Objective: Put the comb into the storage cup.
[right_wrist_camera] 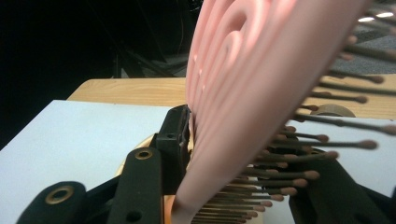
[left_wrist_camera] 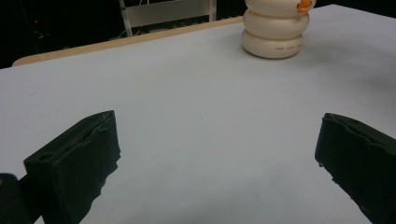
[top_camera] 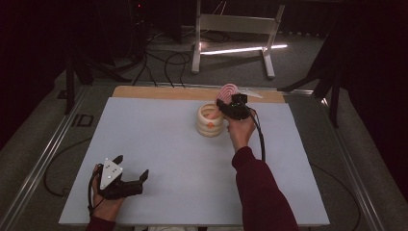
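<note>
A pink hairbrush (top_camera: 229, 90) with dark, ball-tipped bristles stands tilted at the far middle of the white table sheet (top_camera: 159, 159). My right gripper (top_camera: 226, 107) is shut on it. In the right gripper view one jaw presses the brush's pink back (right_wrist_camera: 233, 93) and the other lies against the bristles. Just left of that gripper stands a cream, ribbed, ring-stacked holder (top_camera: 210, 120) with an orange mark on its side; the brush's lower end is at its rim. The left gripper (top_camera: 131, 166) rests open on the sheet near the front left corner, its jaws (left_wrist_camera: 217, 154) wide apart with nothing between them and the holder (left_wrist_camera: 275, 32) far ahead.
A wooden strip (top_camera: 168, 92) runs along the table's far edge. Beyond it on the floor stand a white frame (top_camera: 235, 24) and several dark cables (top_camera: 163, 60). A metal rail (top_camera: 48, 149) borders the table's left side.
</note>
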`<control>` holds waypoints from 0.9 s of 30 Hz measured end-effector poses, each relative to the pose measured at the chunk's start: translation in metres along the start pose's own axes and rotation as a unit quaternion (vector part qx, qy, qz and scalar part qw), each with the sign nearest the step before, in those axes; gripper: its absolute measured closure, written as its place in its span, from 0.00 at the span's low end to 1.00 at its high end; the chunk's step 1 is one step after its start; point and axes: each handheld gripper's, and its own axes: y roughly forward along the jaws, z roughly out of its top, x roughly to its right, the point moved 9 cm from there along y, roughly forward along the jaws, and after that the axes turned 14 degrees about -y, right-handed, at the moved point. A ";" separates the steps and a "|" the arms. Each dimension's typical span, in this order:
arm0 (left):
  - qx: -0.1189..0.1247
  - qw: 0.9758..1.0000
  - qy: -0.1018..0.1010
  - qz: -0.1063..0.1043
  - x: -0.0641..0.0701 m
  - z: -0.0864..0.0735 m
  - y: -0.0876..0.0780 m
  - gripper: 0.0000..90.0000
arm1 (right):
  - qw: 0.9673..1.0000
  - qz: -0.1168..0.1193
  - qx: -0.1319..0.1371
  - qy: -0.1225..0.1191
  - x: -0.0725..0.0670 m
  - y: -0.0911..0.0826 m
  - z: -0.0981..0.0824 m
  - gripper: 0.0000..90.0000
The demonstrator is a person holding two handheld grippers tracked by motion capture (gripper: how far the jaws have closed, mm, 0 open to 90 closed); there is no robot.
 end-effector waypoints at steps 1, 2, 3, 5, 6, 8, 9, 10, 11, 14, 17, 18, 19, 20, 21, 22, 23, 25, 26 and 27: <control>0.000 1.000 0.000 0.000 0.000 0.000 0.000 0.01 | 1.000 0.000 0.000 0.000 0.000 0.000 0.000 0.66; 0.000 1.000 0.000 0.000 0.000 0.000 0.000 0.01 | 1.000 0.000 0.000 -0.003 0.000 0.000 0.000 0.64; 0.000 1.000 0.000 0.000 0.000 0.000 0.000 0.01 | 1.000 0.000 0.001 -0.006 0.000 0.000 0.000 0.63; 0.000 1.000 0.000 0.000 0.000 0.000 0.000 0.01 | 1.000 -0.004 -0.001 -0.011 0.001 0.000 0.000 0.62; 0.000 1.000 0.000 0.000 0.000 0.000 0.000 0.01 | 1.000 -0.003 -0.001 -0.012 0.001 0.000 0.000 0.62; 0.000 1.000 0.000 0.000 0.000 0.000 0.000 0.01 | 1.000 -0.003 -0.002 -0.017 0.001 0.000 0.000 0.60; 0.000 1.000 0.000 0.000 0.000 0.000 0.000 0.01 | 1.000 -0.004 -0.003 -0.018 0.001 0.000 0.000 0.60; 0.000 1.000 0.000 0.000 0.000 0.000 0.000 0.01 | 1.000 -0.004 -0.003 -0.018 0.001 0.000 0.000 0.60; 0.000 1.000 0.000 0.000 0.000 0.000 0.000 0.01 | 1.000 -0.003 -0.003 -0.019 0.001 0.000 0.000 0.59; 0.000 1.000 0.000 0.000 0.000 0.000 0.000 0.01 | 1.000 -0.002 -0.004 -0.026 0.001 0.000 0.000 0.55; 0.000 1.000 0.000 0.000 0.000 0.000 0.000 0.01 | 0.999 -0.003 -0.005 -0.033 0.002 0.000 0.000 0.52; 0.000 1.000 0.000 0.000 0.000 0.000 0.000 0.01 | 0.999 -0.001 -0.005 -0.033 0.001 0.000 0.000 0.51; 0.000 1.000 0.000 -0.001 0.000 0.000 0.000 0.01 | 0.999 0.001 -0.005 -0.033 0.001 0.000 0.000 0.49; 0.000 1.000 0.000 0.000 0.000 0.000 0.000 0.01 | 0.999 0.003 -0.006 -0.034 0.001 0.000 -0.001 0.47; 0.000 1.000 0.001 0.000 0.000 0.000 0.000 0.01 | 0.999 0.005 -0.005 -0.033 0.001 0.000 0.000 0.46; 0.000 1.000 0.000 0.000 0.001 0.000 0.000 0.01 | 0.999 0.004 -0.005 -0.033 0.001 0.000 0.000 0.44; 0.000 1.000 0.000 0.000 0.001 0.000 0.000 0.01 | 0.999 0.001 -0.007 -0.035 0.001 0.000 -0.001 0.42; 0.000 1.000 0.000 0.000 0.001 0.000 0.000 0.01 | 0.999 0.000 -0.009 -0.037 0.001 0.001 -0.001 0.40; 0.000 1.000 0.000 0.000 0.001 0.000 0.000 0.01 | 0.999 -0.001 -0.010 -0.039 0.001 0.001 -0.002 0.39; 0.000 1.000 0.000 0.000 0.000 0.000 0.000 0.01 | 0.999 -0.002 -0.012 -0.041 0.002 0.001 -0.002 0.38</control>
